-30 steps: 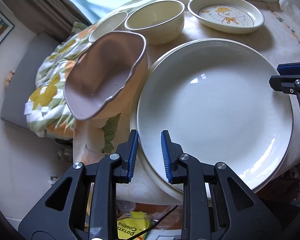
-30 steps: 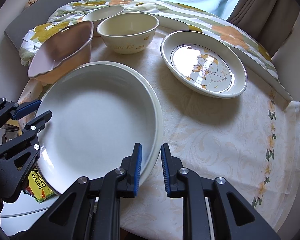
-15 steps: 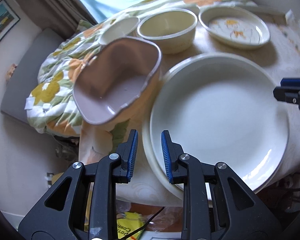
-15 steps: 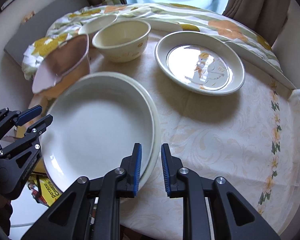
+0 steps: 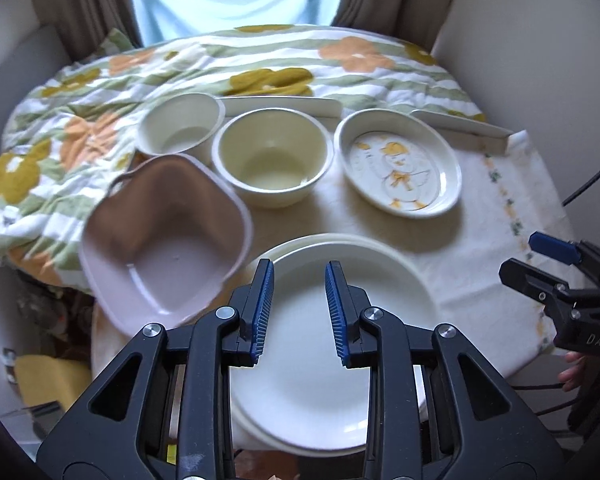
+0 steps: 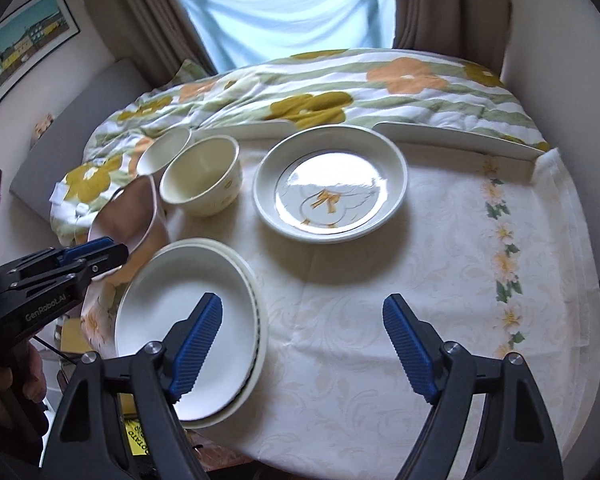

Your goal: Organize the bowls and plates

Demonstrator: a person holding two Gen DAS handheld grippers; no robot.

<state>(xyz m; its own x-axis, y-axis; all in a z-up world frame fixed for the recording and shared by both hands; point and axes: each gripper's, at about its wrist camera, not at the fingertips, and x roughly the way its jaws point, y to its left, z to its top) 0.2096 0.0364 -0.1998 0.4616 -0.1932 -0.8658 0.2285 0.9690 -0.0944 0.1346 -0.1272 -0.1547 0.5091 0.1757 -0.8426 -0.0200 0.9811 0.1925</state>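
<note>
Two stacked white plates lie at the table's near left edge. A mauve square bowl sits to their left, partly over the edge. Behind stand a cream bowl, a small white bowl and a duck-pattern dish. My left gripper hovers above the stacked plates, slightly open and empty. My right gripper is wide open and empty above the tablecloth, right of the plates.
A flowered quilt lies behind the table. White rails line the table's far edge. Curtains and a window are at the back. A yellow packet lies below the table's front edge.
Both grippers have pulled back and risen from the plates. The right gripper has opened wide; the left has opened a little. The plates stay on the table.
</note>
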